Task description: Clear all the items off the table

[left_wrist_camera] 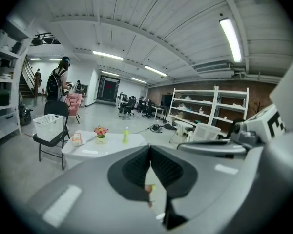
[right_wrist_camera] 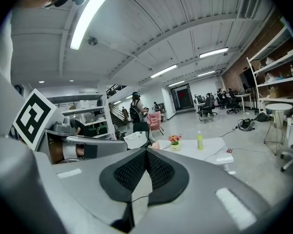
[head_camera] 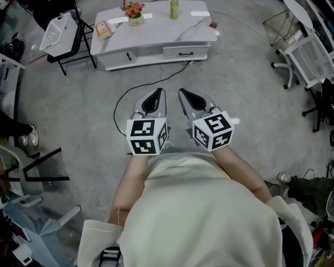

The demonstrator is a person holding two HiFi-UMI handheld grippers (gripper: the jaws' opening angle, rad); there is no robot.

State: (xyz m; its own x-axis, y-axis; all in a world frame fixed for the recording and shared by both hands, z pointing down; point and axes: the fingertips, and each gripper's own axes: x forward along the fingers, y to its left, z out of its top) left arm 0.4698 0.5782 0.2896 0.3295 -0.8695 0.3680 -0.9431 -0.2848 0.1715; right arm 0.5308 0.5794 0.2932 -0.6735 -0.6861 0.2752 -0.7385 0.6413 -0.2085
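Note:
A low white table (head_camera: 156, 35) stands well ahead of me on the grey floor. On it are a small flower pot (head_camera: 134, 13), a green bottle (head_camera: 173, 8), an orange pack (head_camera: 102, 29) at its left end and a small red item (head_camera: 213, 25) at its right edge. My left gripper (head_camera: 157, 92) and right gripper (head_camera: 185, 93) are side by side above the floor, short of the table, both shut and empty. The left gripper view shows the flower pot (left_wrist_camera: 100, 133), the bottle (left_wrist_camera: 125, 134) and the pack (left_wrist_camera: 77, 139) beyond its closed jaws. In the right gripper view, the pot (right_wrist_camera: 174, 142) and bottle (right_wrist_camera: 199, 140) also lie far off.
A black chair carrying a white basket (head_camera: 58, 32) stands left of the table. A black cable (head_camera: 128, 93) snakes over the floor between me and the table. White chairs (head_camera: 309, 57) and a wire basket (head_camera: 278, 26) stand at the right. A person (left_wrist_camera: 58, 84) stands far off.

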